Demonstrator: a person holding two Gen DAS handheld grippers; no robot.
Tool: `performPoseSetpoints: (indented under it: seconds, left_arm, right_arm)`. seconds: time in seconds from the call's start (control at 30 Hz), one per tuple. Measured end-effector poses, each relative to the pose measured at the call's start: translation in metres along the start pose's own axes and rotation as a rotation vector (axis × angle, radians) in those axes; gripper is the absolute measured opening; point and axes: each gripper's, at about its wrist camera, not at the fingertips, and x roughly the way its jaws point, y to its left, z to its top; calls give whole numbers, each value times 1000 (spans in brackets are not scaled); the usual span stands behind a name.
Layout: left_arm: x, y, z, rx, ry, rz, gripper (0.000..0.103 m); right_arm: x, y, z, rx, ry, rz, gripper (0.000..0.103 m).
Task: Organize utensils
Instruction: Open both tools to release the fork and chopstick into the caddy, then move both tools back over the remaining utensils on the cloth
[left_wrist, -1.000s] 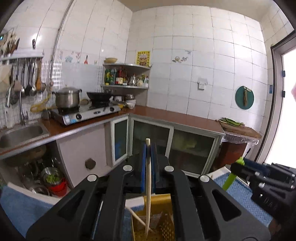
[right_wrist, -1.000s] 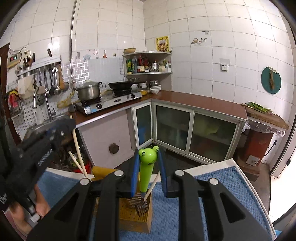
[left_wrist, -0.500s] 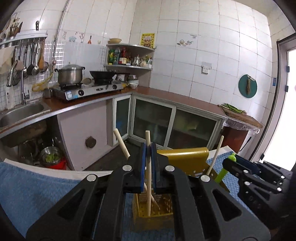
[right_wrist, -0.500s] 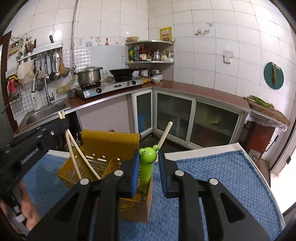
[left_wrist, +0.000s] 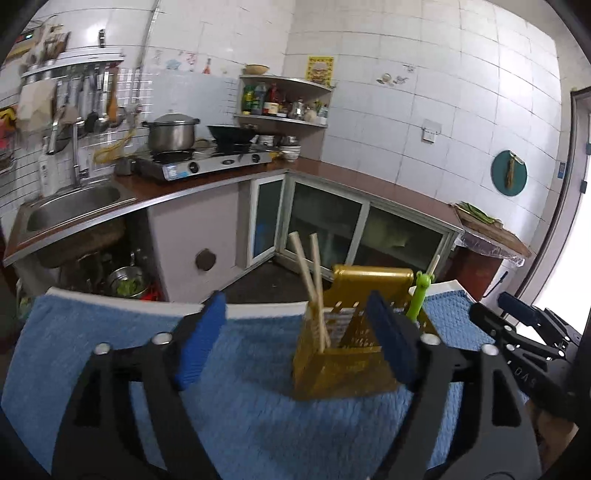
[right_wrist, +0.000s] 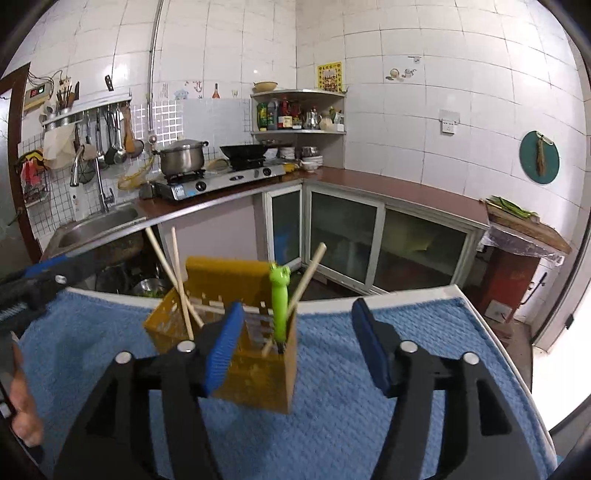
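Note:
A yellow perforated utensil holder (left_wrist: 343, 365) (right_wrist: 255, 376) stands on a blue towel (left_wrist: 110, 350) (right_wrist: 406, 406). Two wooden chopsticks (left_wrist: 312, 280) (right_wrist: 177, 266) lean in its left compartment. A green frog-handled fork (right_wrist: 279, 299) (left_wrist: 417, 295) and another chopstick (right_wrist: 308, 277) stand in the right one. My left gripper (left_wrist: 295, 332) is just in front of the holder. Its jaws are opening and the pads touch nothing. My right gripper (right_wrist: 297, 343) is also opening, and the frog handle stands free ahead of its pads. Each gripper shows at the edge of the other's view.
The towel covers a white-edged table (right_wrist: 369, 295). Beyond it an L-shaped counter (right_wrist: 406, 188) carries a sink (right_wrist: 96, 225), and a gas stove (right_wrist: 221, 181) with a pot and a wok. Glass-door cabinets sit below. A hand (right_wrist: 22, 417) shows at the lower left.
Both grippers have let go. The left one released its chopstick into the holder and the right one released the frog-handled fork. The holder now stands on the towel, and both grippers sit lower.

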Motion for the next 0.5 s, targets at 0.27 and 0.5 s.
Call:
performPoseSetpoints:
  seconds: [0.27,0.5]
  left_arm:
    - [-48,22,-55,9,90,66,98]
    - [-53,37,-113,-56,230,70,98]
  right_arm:
    - [-39,0,-52,21,62,20,73]
    - [-43,15,-107,16,128,41,73]
